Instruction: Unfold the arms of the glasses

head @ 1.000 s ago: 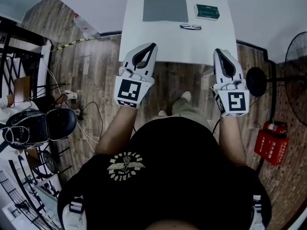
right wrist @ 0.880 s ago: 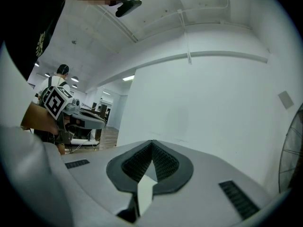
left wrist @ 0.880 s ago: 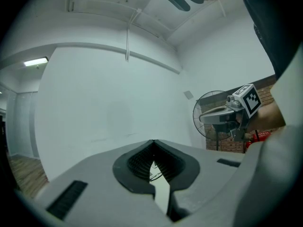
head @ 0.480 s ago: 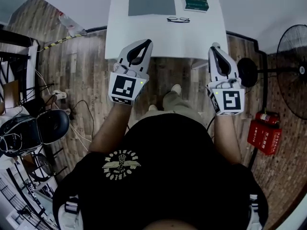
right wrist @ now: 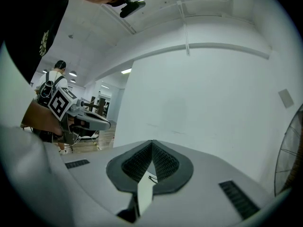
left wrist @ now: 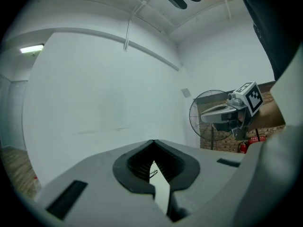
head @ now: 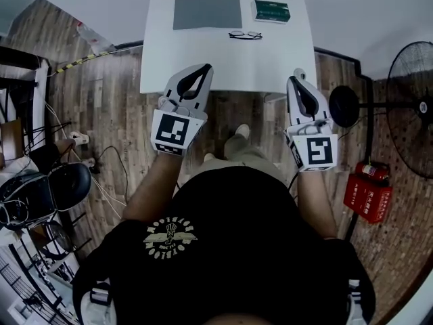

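Observation:
The dark-framed glasses point(head: 245, 35) lie on the white table point(head: 223, 66), towards its far side, right of centre; whether the arms are folded cannot be made out. Both grippers hover at the table's near edge, well short of the glasses. My left gripper point(head: 205, 67) is shut with nothing in it, and its tips meet in the left gripper view point(left wrist: 153, 141). My right gripper point(head: 295, 78) is likewise shut and empty point(right wrist: 152, 141). Through the slit below each pair of tips a sliver of the glasses point(left wrist: 151, 173) point(right wrist: 151, 178) shows.
A grey mat point(head: 207, 11) and a green box point(head: 271, 11) lie on the table's far side behind the glasses. A standing fan point(head: 406, 107) and a red fire extinguisher point(head: 369, 195) are at the right. At the left stands a black chair point(head: 40, 188) with cables on the wooden floor.
Both grippers have sunk a little and shifted slightly, staying shut at the table's near edge. The head view has shifted too. The glasses lie untouched.

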A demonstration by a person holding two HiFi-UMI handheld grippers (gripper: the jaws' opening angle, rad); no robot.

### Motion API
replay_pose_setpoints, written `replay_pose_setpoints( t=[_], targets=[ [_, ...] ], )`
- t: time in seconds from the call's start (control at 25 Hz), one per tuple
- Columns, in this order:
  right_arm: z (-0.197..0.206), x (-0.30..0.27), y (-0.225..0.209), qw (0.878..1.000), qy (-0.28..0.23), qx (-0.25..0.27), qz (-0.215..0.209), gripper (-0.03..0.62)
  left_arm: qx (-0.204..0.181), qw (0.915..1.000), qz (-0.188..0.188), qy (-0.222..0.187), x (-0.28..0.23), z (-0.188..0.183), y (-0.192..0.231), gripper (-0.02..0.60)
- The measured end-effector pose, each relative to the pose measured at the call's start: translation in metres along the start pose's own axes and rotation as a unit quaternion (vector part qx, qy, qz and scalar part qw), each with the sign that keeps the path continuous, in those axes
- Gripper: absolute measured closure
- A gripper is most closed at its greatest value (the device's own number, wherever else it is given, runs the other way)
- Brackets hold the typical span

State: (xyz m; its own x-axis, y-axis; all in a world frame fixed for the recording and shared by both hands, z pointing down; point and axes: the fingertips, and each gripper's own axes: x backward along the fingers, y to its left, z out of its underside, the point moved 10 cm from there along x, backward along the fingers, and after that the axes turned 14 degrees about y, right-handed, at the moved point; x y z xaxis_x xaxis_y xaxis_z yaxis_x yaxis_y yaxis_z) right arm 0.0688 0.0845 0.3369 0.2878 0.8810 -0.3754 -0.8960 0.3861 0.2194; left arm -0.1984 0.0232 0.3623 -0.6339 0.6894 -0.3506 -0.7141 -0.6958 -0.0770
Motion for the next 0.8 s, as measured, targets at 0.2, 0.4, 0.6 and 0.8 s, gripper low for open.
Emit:
replay_pose_setpoints(
  t=[0.2, 0.4, 0.6, 0.8],
  targets=[
    [0.002, -0.014, -0.024, 1.0, -0.002, -0.002, -0.009, 0.594, 0.009, 0.9999, -0.008, 0.009, -0.024, -0.01, 0.002, 0.574],
    [0.001, -0.028, -0.047, 1.0, -0.008, -0.004, -0.023, 0.594, 0.003, 0.9997, -0.019, 0.013, -0.045, -0.024, 0.002, 0.575],
    [-0.003, -0.044, -0.072, 0.999, -0.022, -0.002, -0.037, 0.594, 0.006, 0.9994, -0.032, 0.014, -0.063, -0.038, 0.002, 0.575],
    [-0.011, -0.062, -0.103, 0.997, -0.039, 0.002, -0.06, 0.594, 0.003, 0.9982, -0.057, 0.015, -0.083, -0.056, 0.002, 0.575]
  ],
)
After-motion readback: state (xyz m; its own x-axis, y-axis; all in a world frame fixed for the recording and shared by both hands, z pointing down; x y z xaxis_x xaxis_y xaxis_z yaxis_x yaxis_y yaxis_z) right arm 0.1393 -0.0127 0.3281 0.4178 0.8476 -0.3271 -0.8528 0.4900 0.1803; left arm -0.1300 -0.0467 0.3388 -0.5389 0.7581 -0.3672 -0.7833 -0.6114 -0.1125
